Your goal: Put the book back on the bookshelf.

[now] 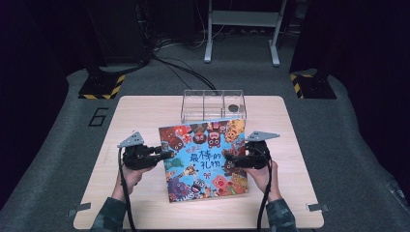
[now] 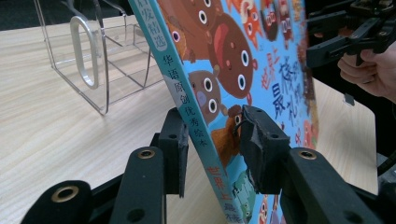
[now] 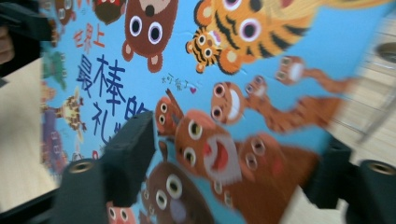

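Book up on edge, held from both sides

The left gripper [image 2: 212,154] clamps the book's [image 1: 203,159] spine above the table [image 1: 140,108]; the right gripper [image 1: 231,159] seems loose (blurred view), so it could slip or swing against the clear rack [image 1: 212,104].

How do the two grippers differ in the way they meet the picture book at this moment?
The left gripper straddles the picture book at its spine edge, one jaw on each face, while the right gripper meets the opposite edge. The left gripper's pads sit close on the thin book; the right gripper's jaws stand wide apart, its grip unclear. Both come in level from the sides.
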Tool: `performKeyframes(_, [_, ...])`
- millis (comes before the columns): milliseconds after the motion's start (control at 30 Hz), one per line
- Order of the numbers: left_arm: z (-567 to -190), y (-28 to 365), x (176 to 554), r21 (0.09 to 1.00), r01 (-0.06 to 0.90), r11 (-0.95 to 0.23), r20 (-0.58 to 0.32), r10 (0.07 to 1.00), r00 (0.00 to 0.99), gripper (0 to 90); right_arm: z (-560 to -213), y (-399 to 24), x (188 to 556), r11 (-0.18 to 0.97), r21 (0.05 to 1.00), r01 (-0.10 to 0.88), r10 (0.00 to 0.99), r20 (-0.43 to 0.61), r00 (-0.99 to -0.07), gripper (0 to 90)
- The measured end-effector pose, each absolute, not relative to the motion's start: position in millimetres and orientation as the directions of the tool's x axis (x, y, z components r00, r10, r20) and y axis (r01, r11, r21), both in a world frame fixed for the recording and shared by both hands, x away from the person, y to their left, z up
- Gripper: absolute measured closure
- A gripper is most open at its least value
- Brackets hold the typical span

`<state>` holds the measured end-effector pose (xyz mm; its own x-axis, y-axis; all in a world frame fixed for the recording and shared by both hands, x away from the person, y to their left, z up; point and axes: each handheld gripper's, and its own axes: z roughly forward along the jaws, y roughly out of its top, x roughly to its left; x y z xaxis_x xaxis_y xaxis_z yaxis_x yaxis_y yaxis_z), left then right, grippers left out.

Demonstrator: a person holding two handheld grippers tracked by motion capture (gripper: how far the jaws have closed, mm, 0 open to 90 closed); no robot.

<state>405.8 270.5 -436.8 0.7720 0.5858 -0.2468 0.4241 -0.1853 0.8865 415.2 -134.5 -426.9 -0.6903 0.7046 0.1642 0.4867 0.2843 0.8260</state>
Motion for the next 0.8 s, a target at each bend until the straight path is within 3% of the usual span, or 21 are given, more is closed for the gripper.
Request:
performKeyframes(67, [-437.9, 270.6, 406.1, 0.888, 0.422, -0.181, -0.245, 0.59, 0.77, 64.2, -428.7, -142.0, 415.9, 0.27, 0.828, 0.492, 0.725, 0.161, -0.669, 20.5])
performKeyframes(300, [-436.4, 270.5, 406.2, 0.898, 0.393, -0.2, -0.216, 0.576, 0.788, 64.3, -449.1, -148.4, 435.2, 0.209, 0.78, 0.59, 0.723, 0.283, -0.631, 16.3])
performKeyframes(367, [-435.7, 270.2, 406.2, 0.897, 0.392, -0.203, -0.214, 0.577, 0.788, 64.3, -449.5, -147.1, 436.6, 0.2, 0.788, 0.583, 0.712, 0.292, -0.639, 16.9])
performKeyframes(433, [-434.1, 268.8, 406.7, 0.898, 0.389, -0.207, -0.208, 0.579, 0.788, 64.2, -444.5, -138.5, 435.6, 0.217, 0.801, 0.558, 0.703, 0.269, -0.658, 26.8])
performKeyframes(800, [-428.6, 268.9, 408.5, 0.888, 0.399, -0.226, -0.202, 0.589, 0.783, 63.4, -434.5, -129.4, 435.3, 0.226, 0.82, 0.526, 0.725, 0.219, -0.653, 26.7])
